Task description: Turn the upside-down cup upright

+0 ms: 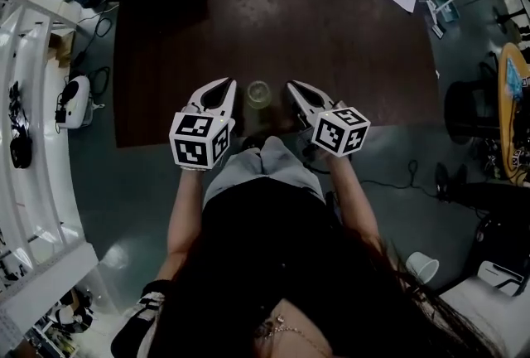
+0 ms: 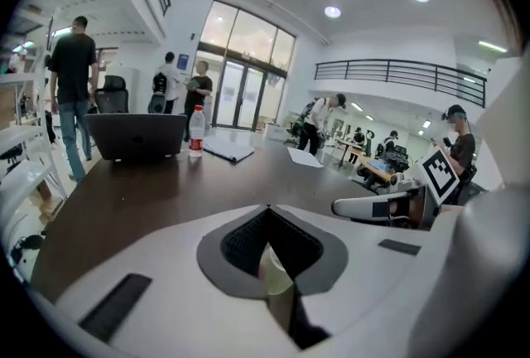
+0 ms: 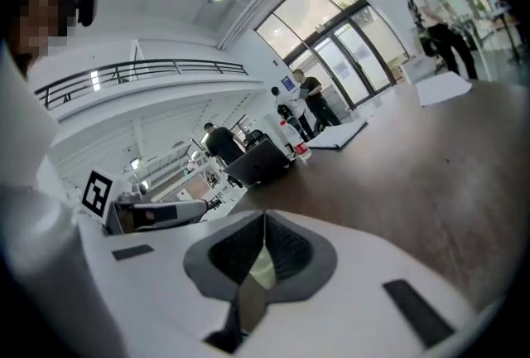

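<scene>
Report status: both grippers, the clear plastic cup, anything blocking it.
Left gripper shut, empty. Right gripper shut, empty. Clear plastic cup on dark wooden table between them, touching neither; which way up unclear. No obstruction near it.

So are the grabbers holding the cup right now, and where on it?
Nothing is held. The left gripper and right gripper both have their jaws shut empty; the cup stands on the table between them.
</scene>
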`<state>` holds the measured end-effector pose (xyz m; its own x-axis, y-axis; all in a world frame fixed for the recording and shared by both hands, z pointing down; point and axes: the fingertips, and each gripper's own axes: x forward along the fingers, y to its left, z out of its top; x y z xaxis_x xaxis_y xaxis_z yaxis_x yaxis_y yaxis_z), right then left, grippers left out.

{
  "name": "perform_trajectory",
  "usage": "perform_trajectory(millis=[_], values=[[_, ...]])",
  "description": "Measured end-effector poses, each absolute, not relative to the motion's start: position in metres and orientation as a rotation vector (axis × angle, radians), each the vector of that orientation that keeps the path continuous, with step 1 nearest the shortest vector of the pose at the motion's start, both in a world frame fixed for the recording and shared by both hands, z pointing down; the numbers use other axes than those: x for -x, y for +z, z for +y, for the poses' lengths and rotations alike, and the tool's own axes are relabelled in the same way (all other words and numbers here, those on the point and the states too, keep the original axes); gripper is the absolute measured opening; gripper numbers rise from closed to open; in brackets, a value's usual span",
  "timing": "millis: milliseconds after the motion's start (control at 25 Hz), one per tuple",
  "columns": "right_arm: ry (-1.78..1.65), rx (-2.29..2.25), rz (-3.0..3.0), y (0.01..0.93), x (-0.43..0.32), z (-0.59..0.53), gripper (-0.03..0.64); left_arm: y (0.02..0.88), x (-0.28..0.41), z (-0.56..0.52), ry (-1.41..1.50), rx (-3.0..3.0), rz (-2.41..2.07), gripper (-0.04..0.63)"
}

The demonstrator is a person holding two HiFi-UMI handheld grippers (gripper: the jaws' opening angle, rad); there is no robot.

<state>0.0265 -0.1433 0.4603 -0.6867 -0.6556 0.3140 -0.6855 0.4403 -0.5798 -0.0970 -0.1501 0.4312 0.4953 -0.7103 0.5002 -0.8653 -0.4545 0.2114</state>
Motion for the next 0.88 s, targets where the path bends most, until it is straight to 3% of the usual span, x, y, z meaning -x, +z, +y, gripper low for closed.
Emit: perform_trajectory(millis=[240, 880], values=[[0.719, -1.243, -2.581, 0.447, -0.016, -0.138, 0.017, 0.423, 0.116, -0.139, 0.343, -2.212, -1.389, 0.003], [0.531, -1.288, -2.517, 0.435, -0.015, -0.129, 0.015, 0.419, 0.136, -0.118, 0.286, -2.154, -1.448, 0.003]])
